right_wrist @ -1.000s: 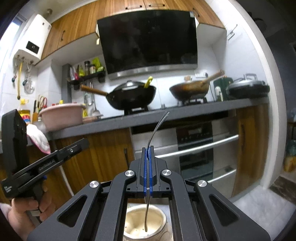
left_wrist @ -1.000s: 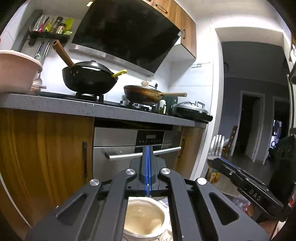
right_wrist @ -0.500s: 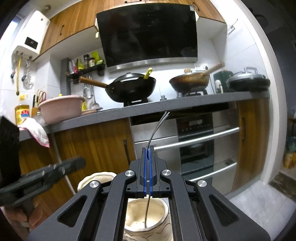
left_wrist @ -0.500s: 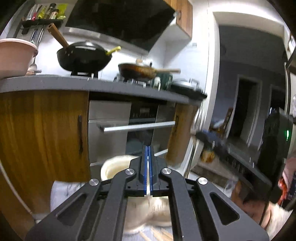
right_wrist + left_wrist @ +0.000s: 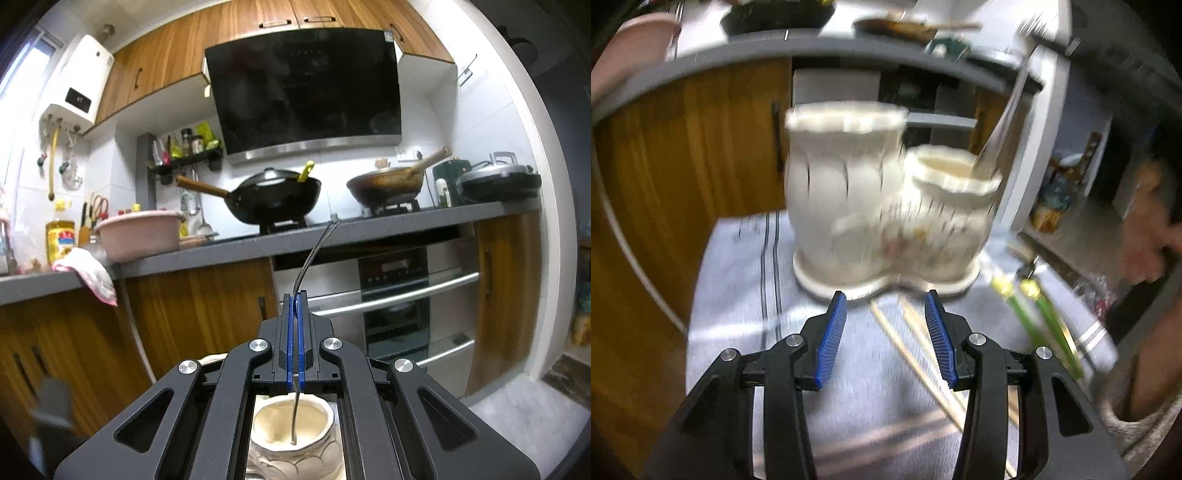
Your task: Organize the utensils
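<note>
A cream two-cup ceramic holder (image 5: 886, 206) stands on a striped cloth (image 5: 738, 280). The left gripper (image 5: 888, 332) is opening, nothing between its pads, above two wooden chopsticks (image 5: 916, 354); two green-handled chopsticks (image 5: 1045, 325) lie near the cloth's right edge. The right gripper (image 5: 295, 345) clamps one fork (image 5: 314, 251), its handle inside the shorter cup (image 5: 291, 432).

Left view downward, blurred; holder (image 5: 886, 199) apparently shared.
</note>
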